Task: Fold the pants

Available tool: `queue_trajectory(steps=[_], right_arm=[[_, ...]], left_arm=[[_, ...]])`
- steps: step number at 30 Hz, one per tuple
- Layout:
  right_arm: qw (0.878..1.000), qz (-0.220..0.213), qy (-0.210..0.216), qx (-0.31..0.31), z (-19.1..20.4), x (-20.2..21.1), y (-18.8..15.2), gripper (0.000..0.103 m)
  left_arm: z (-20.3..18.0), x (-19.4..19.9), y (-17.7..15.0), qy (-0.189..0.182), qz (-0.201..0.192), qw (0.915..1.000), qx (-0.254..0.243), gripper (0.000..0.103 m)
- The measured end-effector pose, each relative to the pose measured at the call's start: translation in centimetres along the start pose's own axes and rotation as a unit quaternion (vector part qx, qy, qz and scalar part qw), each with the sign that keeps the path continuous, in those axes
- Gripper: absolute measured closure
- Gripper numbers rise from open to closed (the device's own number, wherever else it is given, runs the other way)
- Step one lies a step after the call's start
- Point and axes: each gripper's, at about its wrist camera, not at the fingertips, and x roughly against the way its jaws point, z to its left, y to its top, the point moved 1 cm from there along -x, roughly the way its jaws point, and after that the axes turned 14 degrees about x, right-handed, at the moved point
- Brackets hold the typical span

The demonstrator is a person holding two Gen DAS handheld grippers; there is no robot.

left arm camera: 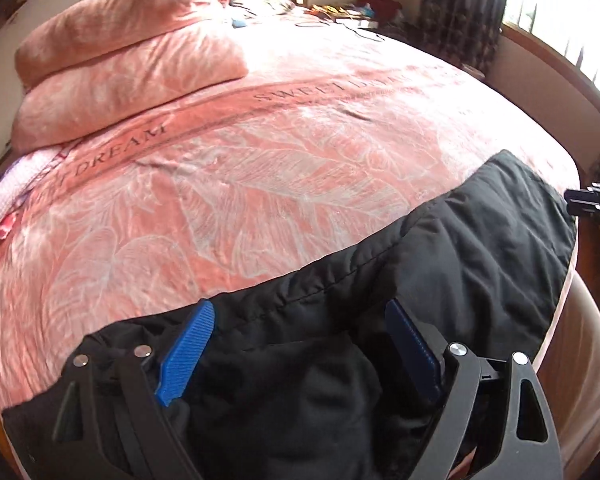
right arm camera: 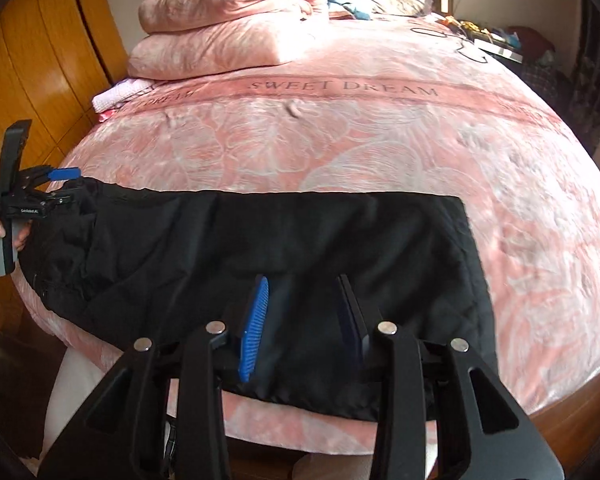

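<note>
black pants (right arm camera: 260, 248) lie in a band across the lower half of the right wrist frame, on a pink bedspread (right arm camera: 340, 140). at far left, the left gripper (right arm camera: 66, 184) sits at the waist end, jaws spread wide, gripping nothing. at lower centre, the right gripper (right arm camera: 300, 312) hovers over the fabric, jaws apart and empty. folded pink quilts (right arm camera: 220, 28) sit upper left.

Bed (right arm camera: 380, 152) in pink leaf-print cover, black pants (right arm camera: 260, 248) across near edge, folded pink quilt (right arm camera: 220, 28) at far end
</note>
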Motion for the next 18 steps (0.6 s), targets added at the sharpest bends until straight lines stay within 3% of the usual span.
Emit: queue_trajectory(steps=[4,7,18], right_arm=[[0.999,0.018,0.032,0.021,3.2,-4.0,2.0,0.068],[0.998,0.036,0.041,0.038,5.0,-6.1,2.3,0.068],[0.996,0.054,0.048,0.051,6.9,-8.5,3.1,0.068]], left_arm=[[2.8,-2.5,0.0,-0.074,0.092,0.9928,-0.019,0.025],[4.0,-3.2,-0.1,-0.101,0.116,0.9878,-0.023,0.029],[4.9,-5.7,-1.5,-0.062,0.139,0.9868,-0.056,0.029]])
